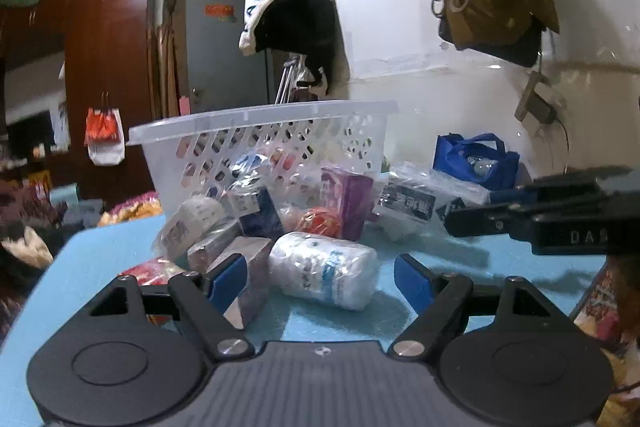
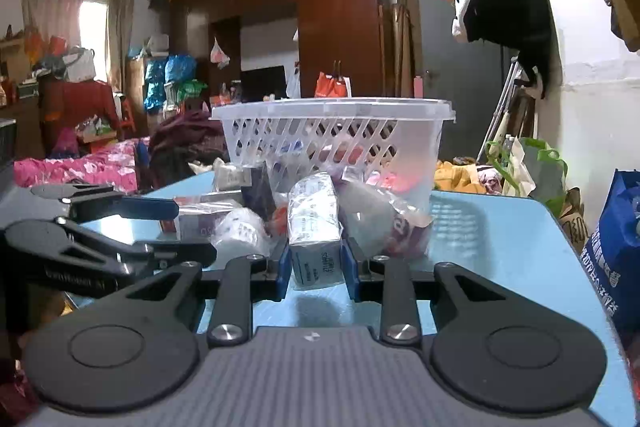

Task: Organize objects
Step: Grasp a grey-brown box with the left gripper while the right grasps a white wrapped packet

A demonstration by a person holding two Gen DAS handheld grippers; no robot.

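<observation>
Blue tabletop (image 2: 500, 239) with a clear lattice basket (image 2: 332, 131) at the back, wrapped packages heaped in front. Right tool (image 2: 314, 265) clamped on a plastic-wrapped box (image 2: 314, 227) at the pile's near edge. Left tool (image 1: 316, 279) spread wide, gripping nothing, a wrapped white roll (image 1: 324, 269) lying between its fingers.
</observation>
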